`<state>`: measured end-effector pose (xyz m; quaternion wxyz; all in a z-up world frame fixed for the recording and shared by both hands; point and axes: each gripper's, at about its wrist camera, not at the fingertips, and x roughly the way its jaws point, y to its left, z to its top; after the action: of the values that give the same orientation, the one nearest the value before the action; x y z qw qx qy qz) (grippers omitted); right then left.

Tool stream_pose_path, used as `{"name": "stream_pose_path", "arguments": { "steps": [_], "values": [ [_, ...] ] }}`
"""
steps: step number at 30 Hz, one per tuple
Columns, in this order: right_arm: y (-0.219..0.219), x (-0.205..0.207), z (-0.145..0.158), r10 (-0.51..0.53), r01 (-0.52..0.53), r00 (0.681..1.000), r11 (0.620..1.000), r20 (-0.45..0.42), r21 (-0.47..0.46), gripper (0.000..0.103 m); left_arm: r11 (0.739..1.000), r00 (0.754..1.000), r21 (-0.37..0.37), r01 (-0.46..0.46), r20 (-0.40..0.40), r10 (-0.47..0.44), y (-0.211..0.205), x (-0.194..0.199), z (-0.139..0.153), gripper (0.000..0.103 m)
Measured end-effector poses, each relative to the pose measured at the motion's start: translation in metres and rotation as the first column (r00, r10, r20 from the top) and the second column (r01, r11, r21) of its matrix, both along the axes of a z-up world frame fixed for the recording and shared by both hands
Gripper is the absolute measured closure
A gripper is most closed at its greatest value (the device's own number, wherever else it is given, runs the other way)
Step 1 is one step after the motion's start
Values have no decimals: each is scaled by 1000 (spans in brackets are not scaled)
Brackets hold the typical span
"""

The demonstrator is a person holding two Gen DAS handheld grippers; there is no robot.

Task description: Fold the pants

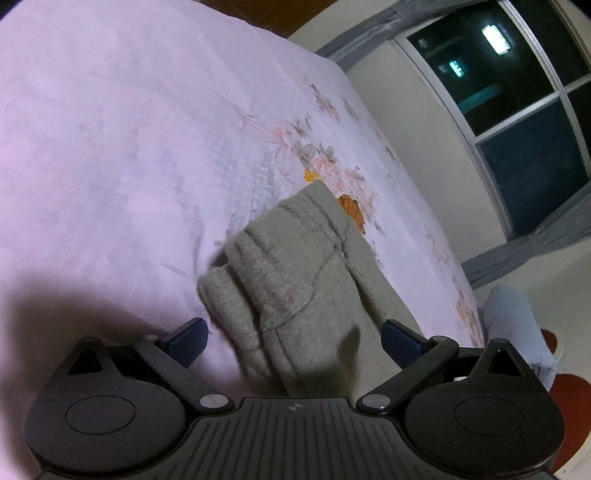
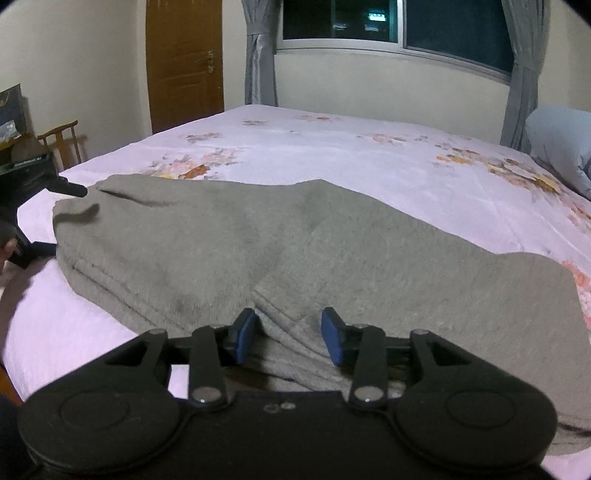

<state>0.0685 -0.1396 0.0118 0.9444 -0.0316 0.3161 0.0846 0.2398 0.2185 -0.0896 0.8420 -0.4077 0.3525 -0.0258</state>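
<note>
- The grey pants (image 2: 295, 251) lie spread across the near part of the bed (image 2: 332, 155), on a pale pink sheet printed with flowers.
- In the right wrist view the pants run from the left, where one end lies bunched near the bed's edge, to the right, where a broad part reaches toward the flower print.
- A folded-over hem lies on top of the fabric, just ahead of the right claw (image 2: 290, 332).
- The right claw's blue pads stand partly apart, with the ribbed hem between them; the pads do not press on the cloth.
- The left claw (image 1: 295, 338) has its pads wide apart, hovering over the ribbed end of the pants (image 1: 295, 266), with nothing gripped.
- In the right wrist view the left claw (image 2: 72, 190) shows at the far left, its dark tip beside the bunched end of the pants.
- A light blue pillow (image 2: 561, 144) lies at the right end of the bed.
- Behind the bed are a dark window (image 2: 399, 26) with grey curtains (image 2: 260, 55), a brown door (image 2: 184, 62) and a wooden chair (image 2: 62, 144).
</note>
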Motion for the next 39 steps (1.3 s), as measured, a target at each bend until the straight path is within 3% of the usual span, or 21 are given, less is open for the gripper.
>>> {"name": "stream_pose_path", "arguments": {
  "steps": [1, 2, 3, 4, 5, 9, 13, 16, 18, 21, 23, 25, 26, 29, 31, 33, 34, 35, 36, 37, 39],
  "values": [
    [-1, -2, 1, -6, 6, 1000, 1000, 6, 2, 71, 1000, 1000, 7, 3, 4, -3, -1, 1, 0, 4],
    [-1, -3, 1, -13, 13, 1000, 1000, 13, 9, 71, 1000, 1000, 19, 0, 7, -1, -3, 2, 1, 13],
    [-2, -6, 2, -20, 20, 1000, 1000, 18, 15, 71, 1000, 1000, 29, -4, 1, 4, -2, 5, 1, 37],
    [-2, -7, 2, -27, 26, 999, 999, 22, 18, 71, 1000, 1000, 20, -7, -10, 7, 0, 7, -1, 49],
    [-2, -8, 2, -31, 31, 999, 999, 22, 18, 72, 1000, 1000, -15, -5, -13, 5, 3, 8, -7, 52],
    [-5, -13, 10, -68, 66, 995, 997, 70, 33, 73, 1000, 1000, -11, 2, 22, -2, 5, 5, -5, 62],
    [-8, -8, 16, -110, 107, 989, 994, 102, 38, 72, 999, 999, 37, 12, 51, -14, 1, 1, 3, 65],
    [-8, -8, 18, -121, 114, 987, 991, 108, 64, 73, 999, 998, 30, 19, 53, -20, 4, 1, 8, 65],
    [-10, -23, 24, -128, 110, 975, 989, 181, 103, 72, 998, 998, 50, 36, 56, -38, 6, -3, 13, 66],
    [-10, -24, 28, -141, 129, 963, 989, 229, 66, 71, 997, 997, 67, 48, 60, -52, 6, -1, 18, 66],
    [-14, -3, 22, -164, 158, 975, 986, 149, 53, 69, 996, 996, 79, 53, 65, -58, 4, 0, 21, 66],
    [-10, 21, 2, -109, 110, 994, 993, -23, 35, 71, 994, 995, 96, 59, 73, -66, 2, 1, 27, 67],
    [-5, 21, -5, -90, 90, 996, 996, -23, 3, 71, 992, 994, 114, 63, 80, -72, -1, 2, 31, 67],
    [-3, 13, -10, -50, 53, 998, 997, 44, -52, 72, 983, 988, 166, 83, 111, -103, -8, 0, 48, 68],
    [-9, -1, 2, -62, 65, 990, 998, 126, -16, 73, 977, 985, 194, 94, 123, -119, -12, 0, 58, 68],
    [-10, -16, 10, -80, 71, 977, 996, 199, 51, 69, 973, 983, 207, 97, 134, -126, -13, -1, 64, 68],
    [-3, -10, 4, -21, 16, 992, 999, 128, 41, 68, 975, 983, 202, 95, 135, -124, -12, -1, 65, 68],
    [8, 0, -8, 34, -34, 999, 999, 27, -1, 47, 976, 984, 198, 92, 133, -120, -12, -1, 66, 68],
    [20, -2, -19, 48, -44, 998, 994, 40, -100, 44, 977, 984, 196, 89, 135, -117, -13, -3, 68, 68],
    [23, -4, -22, 60, -51, 996, 990, 65, -134, 44, 975, 983, 201, 90, 140, -120, -15, -5, 71, 68],
    [13, -1, -16, 35, -33, 998, 998, 49, -55, 45, 966, 977, 239, 101, 160, -141, -22, -7, 79, 68]
  ]
}}
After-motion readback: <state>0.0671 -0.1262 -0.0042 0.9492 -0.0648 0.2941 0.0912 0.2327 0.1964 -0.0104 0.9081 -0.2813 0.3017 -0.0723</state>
